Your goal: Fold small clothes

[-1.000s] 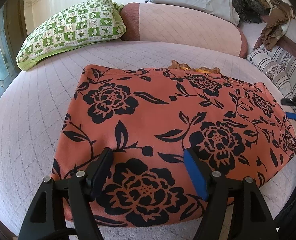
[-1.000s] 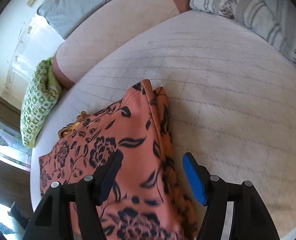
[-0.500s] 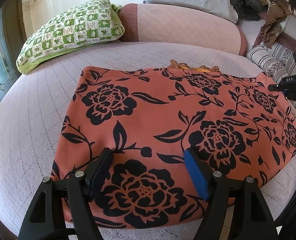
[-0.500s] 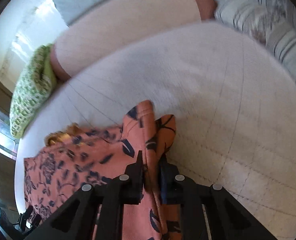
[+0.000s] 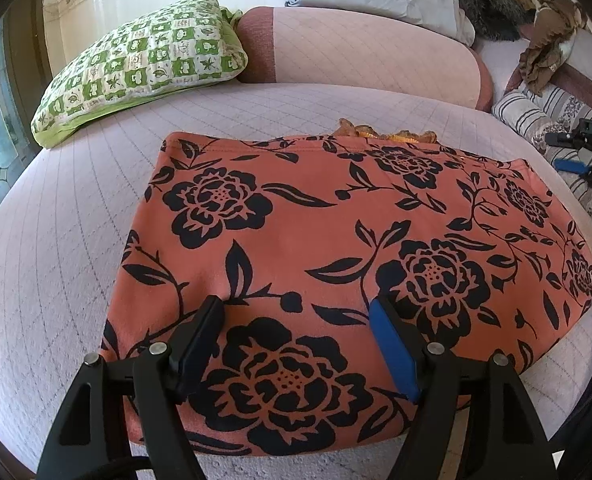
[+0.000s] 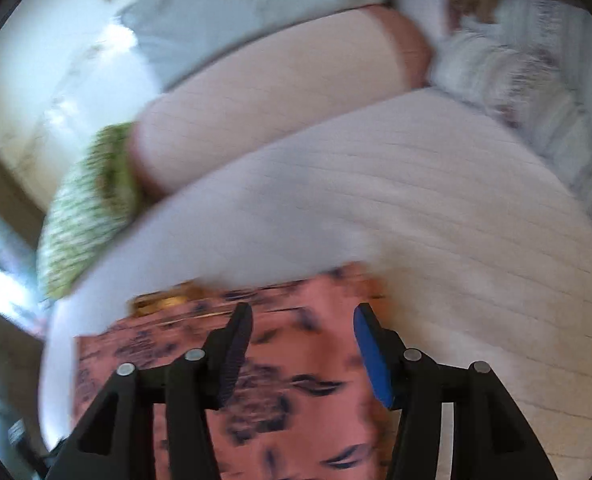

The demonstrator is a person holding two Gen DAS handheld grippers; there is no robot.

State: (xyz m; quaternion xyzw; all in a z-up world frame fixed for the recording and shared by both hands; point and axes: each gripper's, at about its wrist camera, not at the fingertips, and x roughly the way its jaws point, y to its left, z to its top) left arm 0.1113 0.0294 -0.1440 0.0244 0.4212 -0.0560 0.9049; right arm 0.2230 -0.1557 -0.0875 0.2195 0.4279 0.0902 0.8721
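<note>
**Folded floral cloth flat on the bed, both grippers apart**

The orange cotton garment with black flower print (image 5: 336, 248) lay folded flat on the pale quilted bedspread (image 5: 76, 208), its near edge cut off by the frame. The left gripper (image 5: 296, 340) hovered over its near part, jaws wide apart, nothing pinched. The right gripper (image 6: 302, 352) had just been opening; its jaws stood apart above the garment's right edge, no cloth between them. That view was heavily blurred, so the print smeared. A yellowish frill (image 5: 384, 134) peeked from behind the far edge, mostly hidden. A green checked pillow (image 5: 136, 76) sat far left.
</note>
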